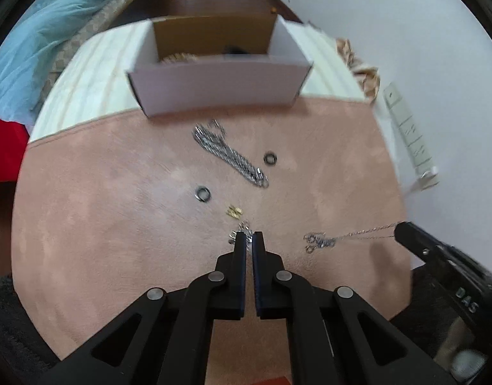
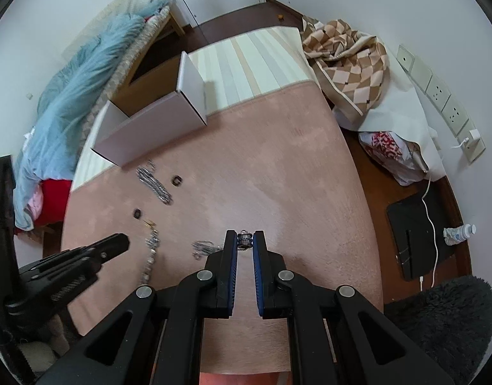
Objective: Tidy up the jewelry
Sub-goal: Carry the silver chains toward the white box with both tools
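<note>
black linkage arms fill the 6 o'clock edge of both wrist views. in the left view the left gripper (image 1: 249, 236) is seen with its jaws drawn together to a thin slit; a small silver piece (image 1: 242, 228) sits right at the tips, toward 12 o'clock, and whether it is actually pinched cannot be told. in the right view the right gripper (image 2: 245, 235) is held narrow on a small silver charm (image 2: 245, 239), from which a thin chain (image 1: 364, 233) runs out toward 9 o'clock in the left view, ending in a loose silver cluster (image 1: 319, 241) on the pink cloth (image 1: 117, 208).

further up, toward 12 o'clock, a heavy silver chain (image 1: 229, 155) lies flat, with one dark ring (image 1: 270, 158) just beside it at 3 o'clock and a second dark ring (image 1: 202, 193) near it at 7 o'clock. a small gold piece (image 1: 233, 210) rests between the second ring and the left tips. the white box (image 1: 220, 86) stands open at 12 o'clock, well apart from both grippers, with something pale and something dark lying inside.

the step in hand is judged to be pick-up: pieces are being taken off the cloth for the box, and most remain out. next, the thin chain needs to be lifted clear of the cloth before being carried over the near wall, so that its trailing end is not dragged through the other pieces.
</note>
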The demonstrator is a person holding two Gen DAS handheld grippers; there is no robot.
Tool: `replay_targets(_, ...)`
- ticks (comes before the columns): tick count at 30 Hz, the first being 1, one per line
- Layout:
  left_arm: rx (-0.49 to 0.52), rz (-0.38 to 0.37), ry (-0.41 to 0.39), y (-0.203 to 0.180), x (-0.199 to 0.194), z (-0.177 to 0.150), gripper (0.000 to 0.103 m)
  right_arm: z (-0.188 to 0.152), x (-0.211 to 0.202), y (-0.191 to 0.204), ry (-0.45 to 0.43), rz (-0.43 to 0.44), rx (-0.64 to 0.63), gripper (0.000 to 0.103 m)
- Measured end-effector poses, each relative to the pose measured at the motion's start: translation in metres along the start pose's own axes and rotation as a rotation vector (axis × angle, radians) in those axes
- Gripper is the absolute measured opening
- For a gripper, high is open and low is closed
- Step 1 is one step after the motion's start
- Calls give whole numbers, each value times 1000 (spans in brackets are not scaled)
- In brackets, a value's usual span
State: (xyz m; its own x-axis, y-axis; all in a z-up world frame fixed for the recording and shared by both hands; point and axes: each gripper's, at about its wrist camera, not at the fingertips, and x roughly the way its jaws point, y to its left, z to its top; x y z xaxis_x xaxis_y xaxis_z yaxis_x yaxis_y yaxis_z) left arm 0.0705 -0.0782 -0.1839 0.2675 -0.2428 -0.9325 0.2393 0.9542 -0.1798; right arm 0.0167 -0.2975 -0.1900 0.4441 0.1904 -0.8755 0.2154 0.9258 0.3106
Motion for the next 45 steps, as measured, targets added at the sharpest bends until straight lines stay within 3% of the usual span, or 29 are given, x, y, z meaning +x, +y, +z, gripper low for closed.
replay_targets(9,-72,-69,-91,28,-60,14,1,19,-33,21,-66,67,-10,10)
replay_targets(13,-67,-96,-101,28,-61,25,3,26,-40,31,-88,78,-34,10)
replay_targets(16,-89,-85,-49,30,-39,24,17,27,-37,32,-88,66,-40,10)
replay_targets(17,-93,-83,-19,30,-27,22,41,25,-34,31,-83,63,-36,10)
replay_targets(18,-96,-86,-2,30,-19,20,56,24,-32,29,-78,56,-36,10)
replay_targets(20,-104,-108,16,28,-3,15,56,20,-28,25,-66,48,-32,10)
replay_targets(24,-54,-54,65,12,28,10,56,13,-17,14,-42,25,-9,10)
replay_targets(28,24,17,107,-9,52,4,55,9,-13,3,-35,1,11,10)
replay_targets(31,81,60,81,-21,53,1,46,9,-12,-2,-34,-12,24,10)
replay_targets(33,106,89,69,-26,53,1,7,9,-11,-5,-33,-17,30,10)
replay_targets(38,59,50,66,-19,47,1,0,12,-13,-5,-39,-11,37,10)
replay_targets(45,-24,-43,13,12,2,5,0,22,-33,7,-78,42,27,10)
